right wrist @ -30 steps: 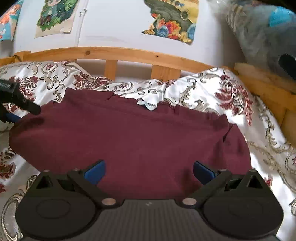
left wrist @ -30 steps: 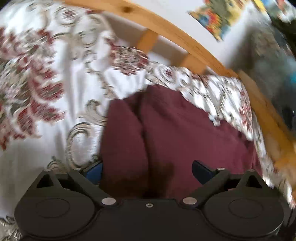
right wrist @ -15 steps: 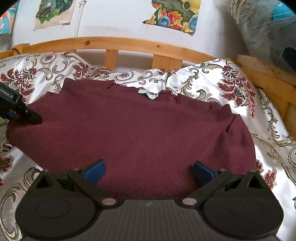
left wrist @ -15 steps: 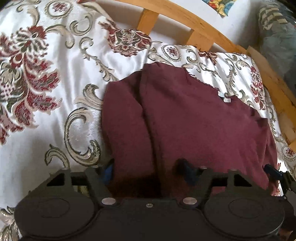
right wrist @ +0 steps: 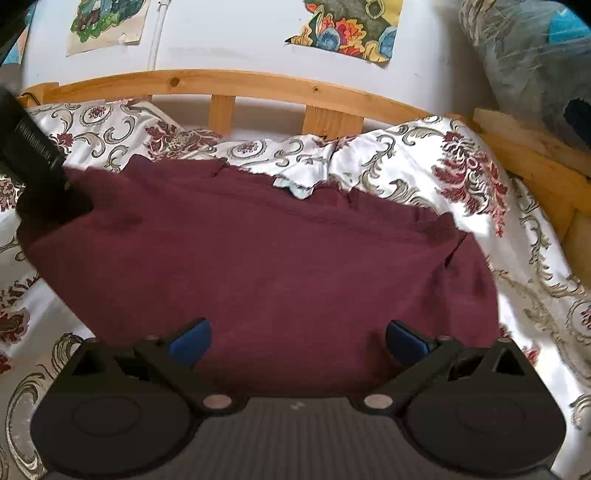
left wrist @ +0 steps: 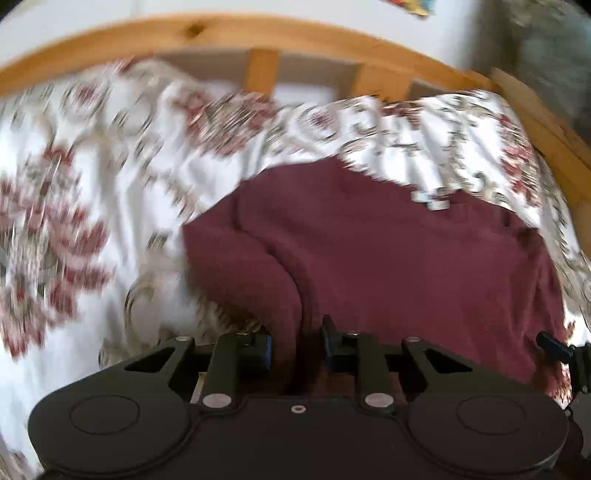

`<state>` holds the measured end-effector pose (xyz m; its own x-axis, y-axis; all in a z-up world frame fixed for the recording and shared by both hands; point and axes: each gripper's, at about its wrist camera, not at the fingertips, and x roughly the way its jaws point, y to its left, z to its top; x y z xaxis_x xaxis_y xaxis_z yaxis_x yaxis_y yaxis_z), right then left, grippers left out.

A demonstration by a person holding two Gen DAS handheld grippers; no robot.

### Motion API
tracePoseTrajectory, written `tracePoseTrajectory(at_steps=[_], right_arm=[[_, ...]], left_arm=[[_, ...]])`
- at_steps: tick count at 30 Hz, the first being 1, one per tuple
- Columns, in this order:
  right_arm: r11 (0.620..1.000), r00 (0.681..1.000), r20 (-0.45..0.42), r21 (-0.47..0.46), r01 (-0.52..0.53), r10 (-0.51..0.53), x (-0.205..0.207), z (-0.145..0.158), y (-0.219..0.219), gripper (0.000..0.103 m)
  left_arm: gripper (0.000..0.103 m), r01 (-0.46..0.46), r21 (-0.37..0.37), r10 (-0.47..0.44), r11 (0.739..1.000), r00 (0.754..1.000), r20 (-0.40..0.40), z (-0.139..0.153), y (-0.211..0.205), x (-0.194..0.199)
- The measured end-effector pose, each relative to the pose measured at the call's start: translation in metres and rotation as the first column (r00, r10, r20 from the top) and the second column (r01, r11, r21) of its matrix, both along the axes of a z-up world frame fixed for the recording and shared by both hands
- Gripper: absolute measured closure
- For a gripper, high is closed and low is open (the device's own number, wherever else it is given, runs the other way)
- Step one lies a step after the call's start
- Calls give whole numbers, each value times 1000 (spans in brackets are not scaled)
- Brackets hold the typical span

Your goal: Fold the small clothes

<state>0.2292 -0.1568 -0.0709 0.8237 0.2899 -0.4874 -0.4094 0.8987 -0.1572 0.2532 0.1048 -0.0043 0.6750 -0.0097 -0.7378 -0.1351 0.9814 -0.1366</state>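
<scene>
While a maroon garment is spread across the patterned sheet, its left edge is pinched between the fingers of the left gripper, which are drawn close together at the lower centre of the left wrist frame with a ridge of cloth bunched between them. In the right wrist frame, the right gripper is seen with its blue-padded fingers spread wide at the lower centre, over the near edge of the garment; whether cloth is touched by them cannot be told.

The left wrist frame is blurred, and the fold rising from the pinch toward the centre is shown there only. At its right edge a dark fingertip of the right gripper is caught beside the garment. The right wrist frame is sharp: the whole garment is laid out across the middle, a pale label is visible at its far edge, and the left gripper is seen as a dark bar at the left, down on the garment's corner. Two posters on the white wall are shown in full only there.

One garment, two grippers, one wooden headboard and one grey bundle at the upper right are counted.
</scene>
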Motion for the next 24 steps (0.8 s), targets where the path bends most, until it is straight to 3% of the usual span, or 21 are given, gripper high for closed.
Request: tracePoseTrajectory(at_steps=[3, 6, 10, 16, 20, 24], right_arm=[[1000, 1000, 29, 8, -12, 12, -1, 12, -11, 0], [1000, 997, 70, 25, 12, -14, 2, 29, -31, 0], [996, 991, 108, 39, 79, -83, 11, 46, -64, 0], [962, 967, 68, 141, 235, -247, 30, 57, -122, 0], [912, 944, 21, 267, 313, -330, 41, 59, -158, 0], [862, 942, -54, 390, 324, -330, 49, 55, -181, 0]], left_arm=[[79, 112, 129, -116, 985, 993, 22, 25, -30, 7], [79, 241, 246, -251, 939, 968, 9, 47, -65, 14], [79, 368, 335, -381, 867, 924, -27, 63, -111, 22], [79, 465, 290, -473, 836, 880, -46, 38, -177, 29], [78, 468, 272, -472, 841, 880, -57, 8, -203, 27], [69, 458, 299, -467, 837, 883, -47, -5, -213, 18]])
